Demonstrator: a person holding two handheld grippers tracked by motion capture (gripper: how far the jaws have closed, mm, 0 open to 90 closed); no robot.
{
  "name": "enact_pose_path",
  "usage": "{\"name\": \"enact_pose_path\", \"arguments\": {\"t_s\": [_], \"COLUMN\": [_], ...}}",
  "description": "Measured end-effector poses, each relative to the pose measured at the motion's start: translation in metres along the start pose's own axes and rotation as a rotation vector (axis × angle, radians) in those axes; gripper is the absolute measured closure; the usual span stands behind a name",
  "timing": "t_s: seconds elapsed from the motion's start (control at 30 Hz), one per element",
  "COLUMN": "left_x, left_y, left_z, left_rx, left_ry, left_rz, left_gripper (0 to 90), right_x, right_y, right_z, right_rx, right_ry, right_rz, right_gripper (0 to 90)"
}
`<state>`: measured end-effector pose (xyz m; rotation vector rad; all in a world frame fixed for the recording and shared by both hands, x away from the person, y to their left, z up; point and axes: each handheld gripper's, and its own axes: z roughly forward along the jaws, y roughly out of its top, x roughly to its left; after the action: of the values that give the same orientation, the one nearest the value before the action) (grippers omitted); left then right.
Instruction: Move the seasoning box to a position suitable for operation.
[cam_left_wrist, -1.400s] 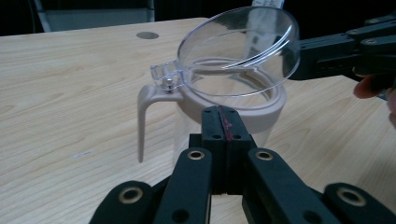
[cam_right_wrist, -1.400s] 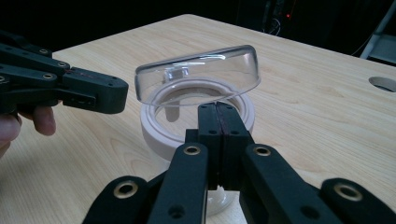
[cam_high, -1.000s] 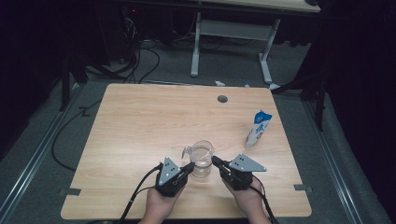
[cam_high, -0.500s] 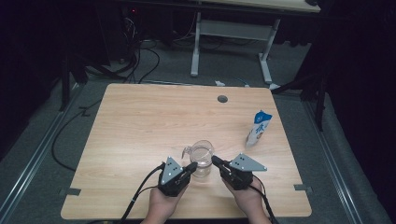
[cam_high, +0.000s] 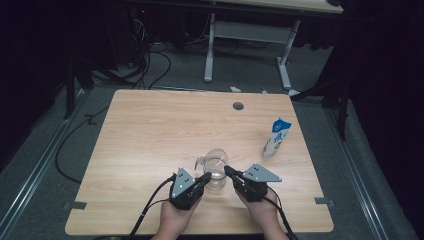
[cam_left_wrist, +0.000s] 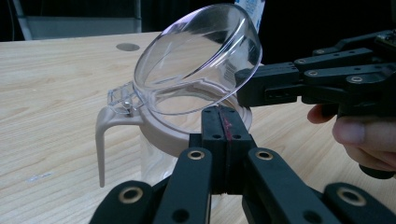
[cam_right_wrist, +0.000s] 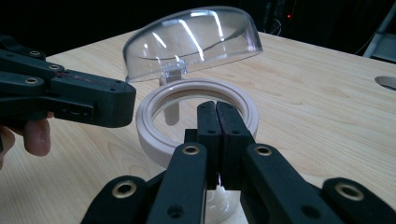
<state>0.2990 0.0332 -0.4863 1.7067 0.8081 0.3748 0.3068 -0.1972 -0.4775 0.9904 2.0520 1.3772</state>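
Observation:
A clear jug (cam_high: 215, 169) with a beige rim (cam_right_wrist: 152, 122) and a side handle (cam_left_wrist: 101, 142) stands near the table's front edge. Its clear dome lid (cam_left_wrist: 201, 51) (cam_right_wrist: 196, 35) is hinged back and stands open. My left gripper (cam_high: 205, 177) (cam_left_wrist: 225, 116) is shut, its tips against the jug's left side at the rim. My right gripper (cam_high: 227, 171) (cam_right_wrist: 216, 112) is shut too, tips at the rim on the jug's right side. Nothing lies between either pair of jaws. Each gripper view also shows the other gripper (cam_left_wrist: 268, 86) (cam_right_wrist: 95, 100) across the jug.
A small blue and white carton (cam_high: 276, 137) stands upright toward the table's right edge. A round cable hole (cam_high: 238, 106) sits at the back of the wooden table (cam_high: 150, 130). Cables lie on the floor at left, and a white desk frame stands behind.

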Motion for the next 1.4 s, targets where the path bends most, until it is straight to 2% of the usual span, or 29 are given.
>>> {"name": "enact_pose_path", "arguments": {"t_s": [0.7, 0.93, 1.17, 1.4], "left_x": [0.012, 0.017, 0.025, 0.025], "left_y": [0.006, 0.008, 0.007, 0.005], "left_z": [-0.006, -0.009, -0.011, -0.012], "left_rx": [-0.056, -0.073, -0.074, -0.07], "left_ry": [0.032, 0.055, 0.074, 0.075], "left_rz": [-0.045, -0.061, -0.078, -0.074], "left_gripper": [90.0, 90.0, 90.0, 90.0], "right_x": [0.001, 0.001, 0.001, 0.001], "right_y": [-0.001, -0.001, -0.001, -0.001], "right_z": [0.0, 0.0, 0.0, 0.0], "right_rx": [-0.006, -0.005, -0.007, -0.008], "right_ry": [-0.003, 0.003, 0.004, 0.003], "right_rz": [-0.012, -0.005, -0.008, -0.01], "right_gripper": [89.9, 89.9, 89.8, 89.8]}}
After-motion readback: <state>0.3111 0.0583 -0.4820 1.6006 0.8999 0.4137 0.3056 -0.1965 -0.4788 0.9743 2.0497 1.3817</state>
